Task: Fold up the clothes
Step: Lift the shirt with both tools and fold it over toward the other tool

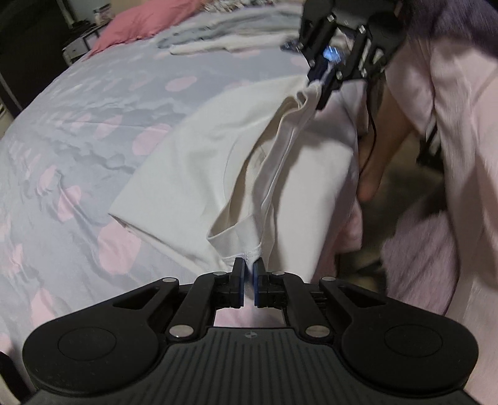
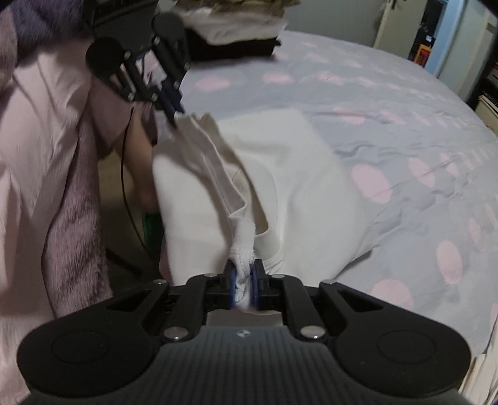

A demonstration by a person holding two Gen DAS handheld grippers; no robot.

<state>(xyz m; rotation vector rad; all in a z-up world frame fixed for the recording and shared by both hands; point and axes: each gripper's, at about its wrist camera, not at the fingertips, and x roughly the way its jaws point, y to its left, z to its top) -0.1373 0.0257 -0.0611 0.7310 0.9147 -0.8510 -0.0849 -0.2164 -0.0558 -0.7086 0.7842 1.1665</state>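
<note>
The left gripper (image 1: 248,268) is pinched on the hem of 1 white garment (image 1: 193,174); the right gripper (image 2: 243,275) clamps a bunched corner. The garment drapes over the near edge of the bed (image 1: 77,124). It looks light, limp and sure to sag, so corners are the place to grip. Perhaps 1 stack of folded clothes (image 2: 236,34) sits at the far edge.

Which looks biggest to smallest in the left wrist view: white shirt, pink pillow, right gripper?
1. white shirt, by far.
2. pink pillow and right gripper: they cover similar areas, and the pillow lies farther away, so no ranking between them.
</note>
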